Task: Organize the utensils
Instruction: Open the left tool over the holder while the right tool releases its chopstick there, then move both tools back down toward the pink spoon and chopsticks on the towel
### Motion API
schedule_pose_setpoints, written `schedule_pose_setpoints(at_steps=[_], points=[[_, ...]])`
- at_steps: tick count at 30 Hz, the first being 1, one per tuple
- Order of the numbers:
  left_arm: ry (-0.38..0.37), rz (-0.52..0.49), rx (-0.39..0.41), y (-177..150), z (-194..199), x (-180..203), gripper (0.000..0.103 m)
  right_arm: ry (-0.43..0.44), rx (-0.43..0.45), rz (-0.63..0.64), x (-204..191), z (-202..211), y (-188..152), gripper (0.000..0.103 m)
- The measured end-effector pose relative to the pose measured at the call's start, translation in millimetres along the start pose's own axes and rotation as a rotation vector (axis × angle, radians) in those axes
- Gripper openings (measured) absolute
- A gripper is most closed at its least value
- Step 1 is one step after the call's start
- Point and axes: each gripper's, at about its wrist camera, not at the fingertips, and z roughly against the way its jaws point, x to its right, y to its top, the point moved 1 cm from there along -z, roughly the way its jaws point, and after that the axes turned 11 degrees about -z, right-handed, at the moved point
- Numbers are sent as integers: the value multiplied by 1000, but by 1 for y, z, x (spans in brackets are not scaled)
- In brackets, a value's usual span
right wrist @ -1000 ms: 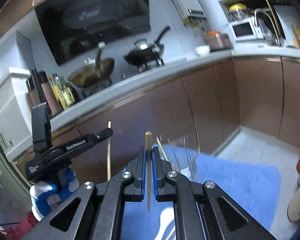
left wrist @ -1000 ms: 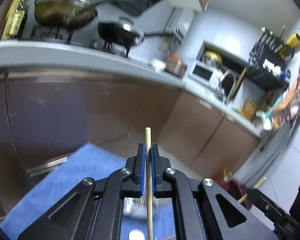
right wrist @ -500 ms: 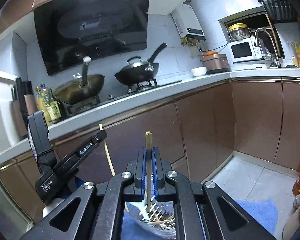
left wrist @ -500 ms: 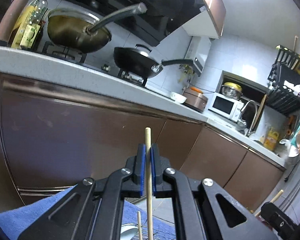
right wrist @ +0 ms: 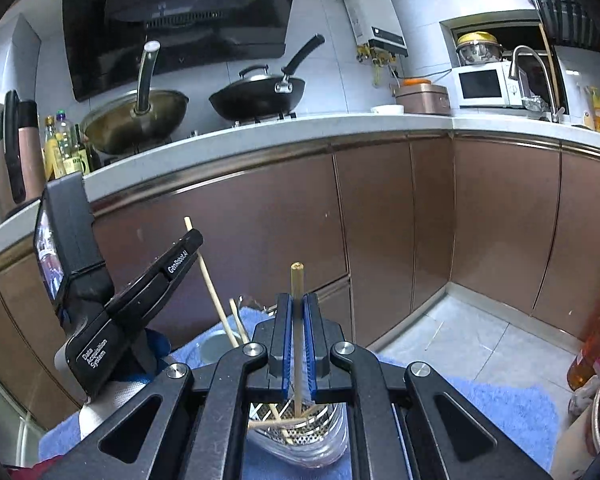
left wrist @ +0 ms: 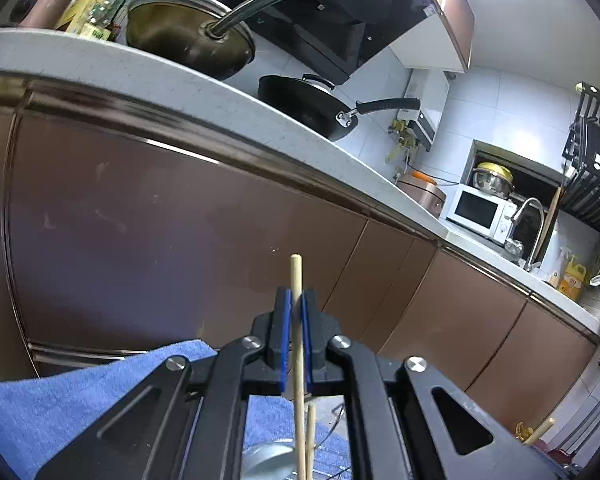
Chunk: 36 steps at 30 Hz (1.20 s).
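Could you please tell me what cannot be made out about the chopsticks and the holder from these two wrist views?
- Left wrist view: the lower end of the left gripper's chopstick runs off the bottom edge.
- Right wrist view: the right gripper hides most of the perforated holder, so its contents cannot be counted.
- Right wrist view: the grey cup interior is hidden.

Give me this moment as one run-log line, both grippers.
left gripper: shut on chopstick | right gripper: shut on second chopstick | below: perforated metal holder holding more chopsticks, on blue towel
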Motion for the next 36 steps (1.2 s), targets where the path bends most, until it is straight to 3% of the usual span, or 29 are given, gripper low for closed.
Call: schedule_pose_setpoints(at_steps=[3, 5, 10, 17, 24, 36], points=[[-3, -10, -14, -7, 4, -2, 14, -8, -12, -9, 4, 0, -4, 8], [-17, -8, -23, -10, 8, -5, 30, -8, -14, -20, 5, 2, -4, 18], [-31, -40, -50, -6, 21, -8, 36, -23, -1, -21, 2, 15, -2, 26], [-26, -131, -80, 11, 59, -11, 45, -42, 29, -34, 0, 49, 2, 29], [-15, -286, -171, 6, 115, -8, 49, -65, 16, -29, -5, 84, -16, 32], [24, -421, -241, -15, 205, -17, 50, -98, -8, -18, -21, 130, -58, 37]])
